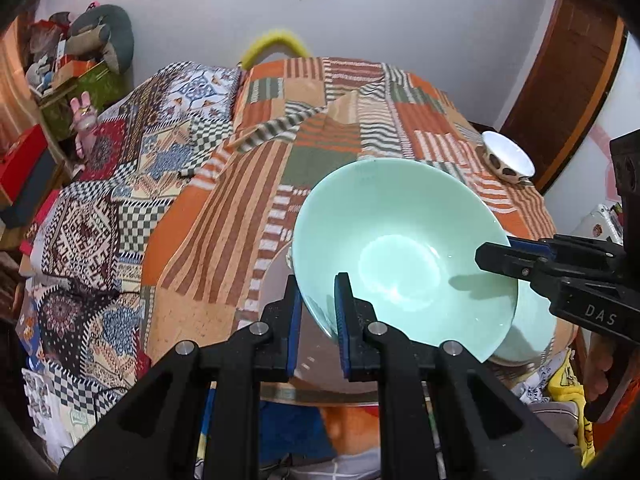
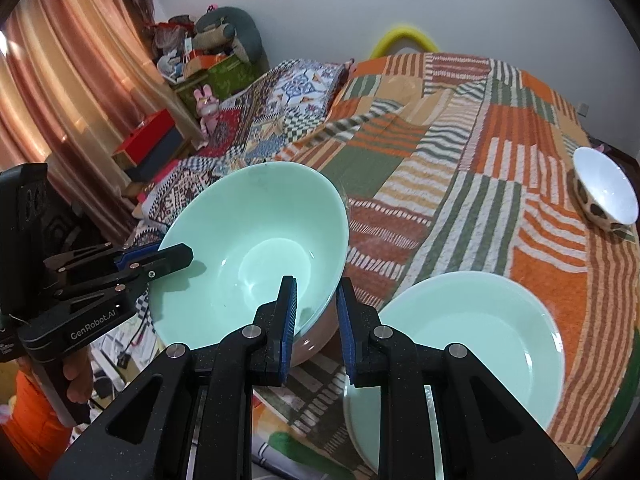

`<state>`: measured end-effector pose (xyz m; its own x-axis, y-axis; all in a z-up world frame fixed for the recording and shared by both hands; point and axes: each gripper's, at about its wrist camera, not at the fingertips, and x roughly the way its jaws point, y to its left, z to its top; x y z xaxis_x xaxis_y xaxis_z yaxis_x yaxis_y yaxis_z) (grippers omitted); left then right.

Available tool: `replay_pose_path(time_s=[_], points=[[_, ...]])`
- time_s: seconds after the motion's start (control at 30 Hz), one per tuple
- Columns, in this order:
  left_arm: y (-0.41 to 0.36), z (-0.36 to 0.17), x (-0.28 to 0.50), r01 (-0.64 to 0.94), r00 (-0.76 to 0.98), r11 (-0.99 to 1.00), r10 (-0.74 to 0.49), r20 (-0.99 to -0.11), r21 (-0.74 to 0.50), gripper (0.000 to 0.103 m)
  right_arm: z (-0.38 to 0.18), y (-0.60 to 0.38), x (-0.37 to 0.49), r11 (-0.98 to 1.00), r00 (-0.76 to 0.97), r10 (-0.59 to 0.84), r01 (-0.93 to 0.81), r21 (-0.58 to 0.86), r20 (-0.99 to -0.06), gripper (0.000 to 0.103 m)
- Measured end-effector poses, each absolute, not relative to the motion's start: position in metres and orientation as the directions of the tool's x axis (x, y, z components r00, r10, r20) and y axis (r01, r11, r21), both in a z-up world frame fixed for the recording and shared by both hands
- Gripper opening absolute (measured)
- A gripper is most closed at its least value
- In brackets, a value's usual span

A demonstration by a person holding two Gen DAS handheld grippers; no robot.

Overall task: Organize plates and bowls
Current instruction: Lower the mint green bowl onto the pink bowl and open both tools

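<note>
Spanning lower centre of both wrist views, a green bowl (image 1: 400, 256) was held tilted above the patchwork cloth (image 1: 224, 216). Left gripper (image 1: 318, 320) was clenched on its near rim, right gripper (image 2: 316, 316) on the opposite rim, presumably for steadiness. Lower right, a green plate (image 2: 480, 332) was laid, judged the destination.

Light: bright, even indoor light
Glare: soft sheen inside mint bowl (image 2: 256, 248)
Edges: fisheye bending, black corners
Focus: sharp
</note>
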<state>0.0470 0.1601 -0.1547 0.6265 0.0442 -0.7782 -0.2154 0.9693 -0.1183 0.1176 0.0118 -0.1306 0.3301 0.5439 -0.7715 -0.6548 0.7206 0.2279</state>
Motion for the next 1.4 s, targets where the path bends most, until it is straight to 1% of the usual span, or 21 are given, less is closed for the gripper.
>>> replay_pose_path(time_s=[0.13,0.3,0.57,1.0,1.23,1.4], points=[[0.165,-0.168,0.044,-0.236,0.607,0.966,0.063,-0.792,-0.104,0.015,-0.144,0.021,0.117,0.718,0.303,0.532,-0.656,0.232,-0.790,0.018],[0.175,-0.183,0.045,-0.259,0.584,0.958,0.051,-0.810,-0.126,0.015,-0.157,0.027,0.118,0.718,0.269,0.529,-0.647,0.257,-0.805,0.018],[0.177,-0.199,0.048,-0.269,0.558,0.956,0.056,-0.828,-0.116,0.015,-0.170,0.034,0.118,0.724,0.251,0.504,-0.644,0.246,-0.827,0.018],[0.179,-0.215,0.057,-0.269,0.518,0.959,0.060,-0.853,-0.095,0.015,-0.179,0.042,0.120,0.728,0.256,0.471,-0.653,0.208,-0.844,0.018],[0.175,-0.217,0.060,-0.263,0.519,0.963,0.087,-0.850,-0.061,0.015,-0.181,0.047,0.118,0.736,0.274,0.448,-0.654,0.177,-0.851,0.018],[0.177,-0.218,0.061,-0.269,0.520,0.962,0.096,-0.849,-0.056,0.015,-0.183,0.046,0.121,0.733,0.265,0.453,-0.655,0.186,-0.851,0.019]])
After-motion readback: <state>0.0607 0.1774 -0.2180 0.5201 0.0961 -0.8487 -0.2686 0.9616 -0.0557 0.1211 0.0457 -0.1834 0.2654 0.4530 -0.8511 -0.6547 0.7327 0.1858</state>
